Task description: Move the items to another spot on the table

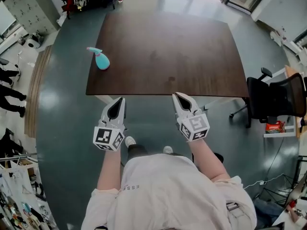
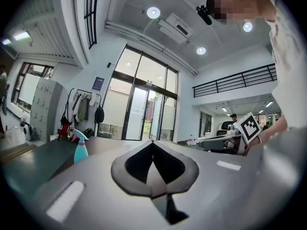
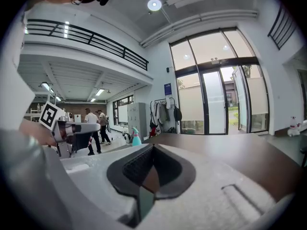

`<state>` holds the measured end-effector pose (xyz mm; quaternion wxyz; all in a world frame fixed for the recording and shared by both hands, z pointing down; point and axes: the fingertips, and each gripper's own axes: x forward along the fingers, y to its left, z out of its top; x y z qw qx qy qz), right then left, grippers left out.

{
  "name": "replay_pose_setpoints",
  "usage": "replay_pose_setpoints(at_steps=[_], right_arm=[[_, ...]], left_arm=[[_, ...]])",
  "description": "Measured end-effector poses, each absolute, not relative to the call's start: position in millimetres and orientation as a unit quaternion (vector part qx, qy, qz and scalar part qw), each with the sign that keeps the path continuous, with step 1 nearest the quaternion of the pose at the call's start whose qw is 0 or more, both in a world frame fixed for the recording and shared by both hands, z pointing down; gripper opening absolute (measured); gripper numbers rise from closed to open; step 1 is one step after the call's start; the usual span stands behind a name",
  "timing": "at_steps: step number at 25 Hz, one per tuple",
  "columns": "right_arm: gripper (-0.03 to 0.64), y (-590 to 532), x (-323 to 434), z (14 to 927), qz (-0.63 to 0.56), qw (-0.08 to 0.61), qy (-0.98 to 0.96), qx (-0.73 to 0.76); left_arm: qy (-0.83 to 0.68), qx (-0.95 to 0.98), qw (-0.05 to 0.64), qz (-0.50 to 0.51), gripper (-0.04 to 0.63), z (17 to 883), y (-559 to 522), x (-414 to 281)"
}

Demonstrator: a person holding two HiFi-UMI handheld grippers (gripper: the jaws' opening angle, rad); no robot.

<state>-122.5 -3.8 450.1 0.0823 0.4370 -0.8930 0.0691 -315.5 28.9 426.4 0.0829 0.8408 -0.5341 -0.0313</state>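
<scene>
Just short of the near edge of the dark brown table point(image 1: 192, 56), you hold both grippers side by side over the grey floor point(image 1: 67, 128), with a clear gap between them and both pointing toward the tabletop. Your left gripper point(image 1: 119, 102) has its jaws brought together tip to tip, with nothing caught between them. Your right gripper point(image 1: 178, 97) is the same, its jaws pressed together and empty. In the head view its tip comes right up to the table's near edge, while the left one sits a little short of it. Each marker cube faces up toward you, just ahead of your wrists.

Your task item, the teal spray bottle point(image 1: 100, 59), stands upright on the left part of the table, close to the left edge. It is well apart from both grippers, farther away than your left gripper and a little to its left. Neither gripper touches it.

To the right of the table, near its near right corner, stands a black office chair point(image 1: 280, 99). Grey lockers point(image 1: 29, 6) stand at the far left of the room. Tall glass doors point(image 2: 144, 114) rise beyond the far side of the table. Off to the left, your right gripper view shows two people point(image 3: 91, 123) standing on the floor.
</scene>
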Motion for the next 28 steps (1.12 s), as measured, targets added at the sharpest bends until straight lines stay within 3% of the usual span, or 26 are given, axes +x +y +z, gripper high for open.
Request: replay_pose_setpoints(at_steps=[15, 28], right_arm=[[-0.008, 64, 49, 472, 0.071, 0.094, -0.874, 0.471], [-0.008, 87, 69, 474, 0.052, 0.089, -0.874, 0.476]], left_arm=[[-0.479, 0.874, 0.081, -0.015, 0.008, 445, 86, -120], [-0.451, 0.890, 0.068, -0.017, 0.008, 437, 101, -83]])
